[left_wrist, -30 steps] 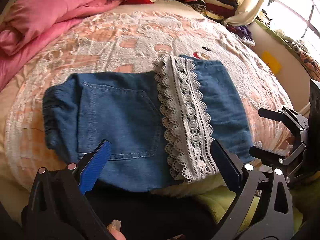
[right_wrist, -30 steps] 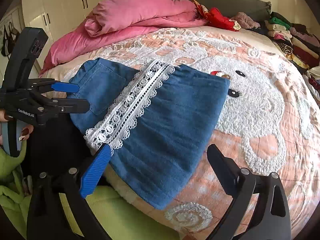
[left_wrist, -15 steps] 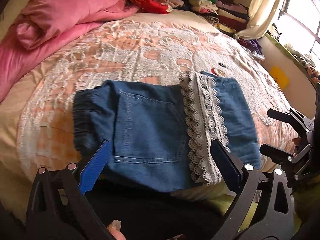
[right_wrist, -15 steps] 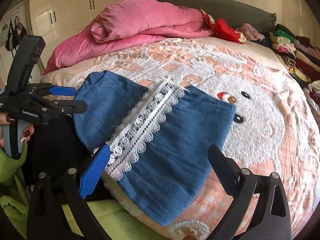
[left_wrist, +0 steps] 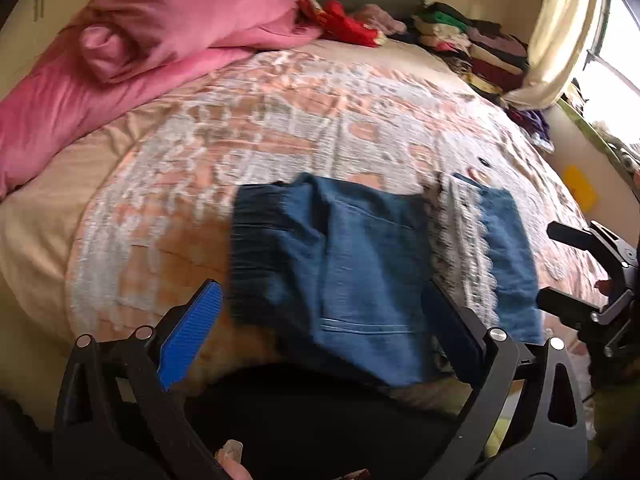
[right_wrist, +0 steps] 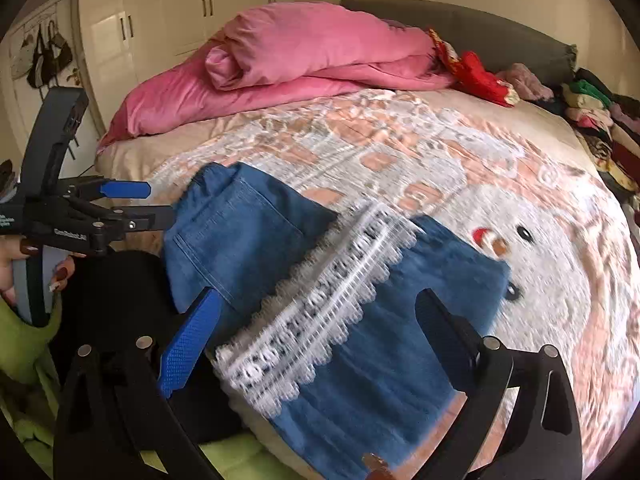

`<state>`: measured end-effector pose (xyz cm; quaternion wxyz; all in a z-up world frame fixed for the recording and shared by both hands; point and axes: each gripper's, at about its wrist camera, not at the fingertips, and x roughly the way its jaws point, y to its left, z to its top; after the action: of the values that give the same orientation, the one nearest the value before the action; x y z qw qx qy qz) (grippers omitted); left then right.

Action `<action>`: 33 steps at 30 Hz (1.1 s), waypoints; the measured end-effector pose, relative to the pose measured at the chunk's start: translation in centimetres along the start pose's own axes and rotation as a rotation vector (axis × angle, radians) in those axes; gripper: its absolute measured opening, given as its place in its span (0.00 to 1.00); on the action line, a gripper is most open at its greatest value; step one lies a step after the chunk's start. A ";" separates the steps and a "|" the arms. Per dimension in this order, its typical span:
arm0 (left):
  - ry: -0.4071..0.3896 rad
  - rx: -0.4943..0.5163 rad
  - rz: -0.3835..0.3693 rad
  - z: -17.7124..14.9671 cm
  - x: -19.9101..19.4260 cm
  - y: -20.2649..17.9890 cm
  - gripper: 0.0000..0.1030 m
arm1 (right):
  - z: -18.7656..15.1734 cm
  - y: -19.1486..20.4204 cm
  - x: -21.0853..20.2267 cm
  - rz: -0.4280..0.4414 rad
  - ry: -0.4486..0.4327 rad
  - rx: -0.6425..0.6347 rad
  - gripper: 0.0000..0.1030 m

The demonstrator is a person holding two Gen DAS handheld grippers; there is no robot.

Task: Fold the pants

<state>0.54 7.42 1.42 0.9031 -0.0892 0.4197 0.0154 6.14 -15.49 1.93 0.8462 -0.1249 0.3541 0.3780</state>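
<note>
Folded blue denim pants (left_wrist: pixel 360 272) lie flat near the bed's front edge, crossed by a white lace band (left_wrist: pixel 464 248). My left gripper (left_wrist: pixel 320 336) hovers open above their near edge, nothing between its fingers. In the left wrist view my right gripper (left_wrist: pixel 556 270) shows at the right border, open. From the right wrist view the pants (right_wrist: pixel 400 340) stretch from the pocket side at left to the lace band (right_wrist: pixel 328 308) in the middle. My right gripper (right_wrist: pixel 316 336) is open above them. The left gripper (right_wrist: pixel 140 203), held by a hand, is open beside the waistband end.
The patterned bedspread (left_wrist: pixel 260 128) covers the bed. A pink duvet (right_wrist: pixel 304 56) is bundled at the head, with a red garment (right_wrist: pixel 480 76) beside it. Stacks of folded clothes (left_wrist: pixel 480 48) line the far right. Black fabric (left_wrist: pixel 312 412) and green fabric (right_wrist: pixel 24 352) lie at the near edge.
Both grippers have drawn back and risen, so the pants look smaller and lower. The left view has swung leftward. The pants stay as they lay and both grippers stay open.
</note>
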 end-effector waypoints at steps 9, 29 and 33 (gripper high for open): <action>0.060 -0.100 0.051 -0.7 1.9 4.1 0.91 | 5.2 1.7 3.2 0.072 -0.005 -0.083 0.95; 0.156 -0.107 -0.073 -1.8 5.4 4.2 0.51 | 11.3 6.7 16.5 0.269 0.243 -0.207 0.94; 0.162 -0.111 -0.077 -1.6 5.6 4.3 0.51 | 11.3 7.3 18.7 0.309 0.293 -0.202 0.94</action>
<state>2.50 11.07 -4.49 0.8598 -0.1562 0.4862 -0.0034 15.15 5.22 -2.52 0.7010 -0.2068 0.4486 0.5144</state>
